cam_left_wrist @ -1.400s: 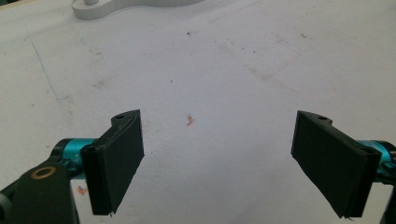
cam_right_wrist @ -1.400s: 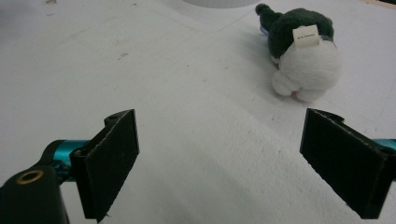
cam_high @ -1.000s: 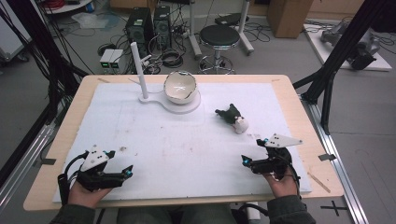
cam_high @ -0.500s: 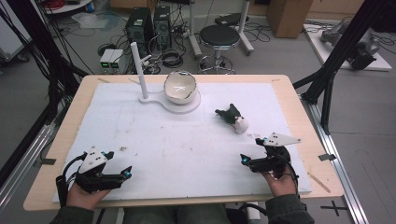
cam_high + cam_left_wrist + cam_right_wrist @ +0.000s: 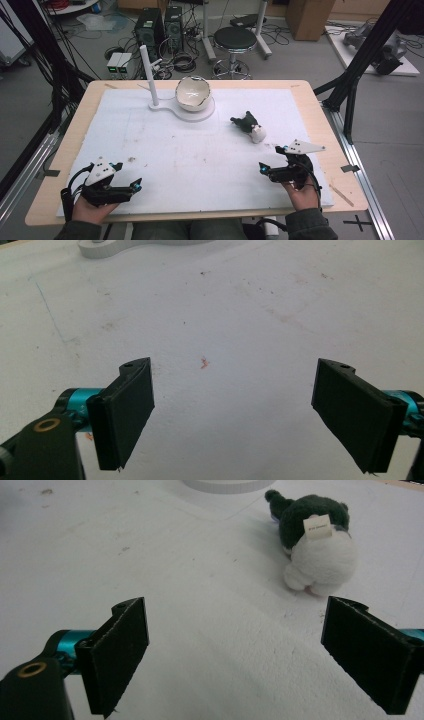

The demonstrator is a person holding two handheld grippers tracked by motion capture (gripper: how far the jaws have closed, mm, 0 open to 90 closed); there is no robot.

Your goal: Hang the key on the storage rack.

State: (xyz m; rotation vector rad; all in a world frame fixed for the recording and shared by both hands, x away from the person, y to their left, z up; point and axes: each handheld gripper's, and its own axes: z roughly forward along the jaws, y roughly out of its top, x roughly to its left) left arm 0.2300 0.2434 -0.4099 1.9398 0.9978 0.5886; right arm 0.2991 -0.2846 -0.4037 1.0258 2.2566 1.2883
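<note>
Right hand-held gripper (image 5: 264, 169) is sitting low at the near right of the worktop (image 5: 60, 150), jaws spread wide, gripping nothing. In the right gripper view the pads (image 5: 120, 652) are framing bare white mat (image 5: 200, 630), with the plush toy (image 5: 315, 545) lying ahead and off to the right of the jaw line, apart from both jaws.

Left hand-held gripper (image 5: 134, 186) is resting at the near left, also spread wide and empty; its view is looking over stained mat toward the white stand base (image 5: 130, 246).

Key relation: in the high view the plush toy (image 5: 248, 126) is lying on the mat just beyond the right hand-held gripper, slightly toward centre. Right hand (image 5: 300, 192) is clearly the nearer one; left is well apart across the mat.

Toy's long axis is running diagonally: dark head end pointing away toward the stand, white rump with the tag facing the right hand-held gripper. My read: a reach would be going forward and a bit rightward in the jaw frame, closing across the body rather than along it.

Farther back, the cracked white bowl-like shell (image 5: 192, 93) is sitting on the stand's round base (image 5: 192, 112), upright post (image 5: 148, 75) beside it. Both are well apart from the toy.
</note>
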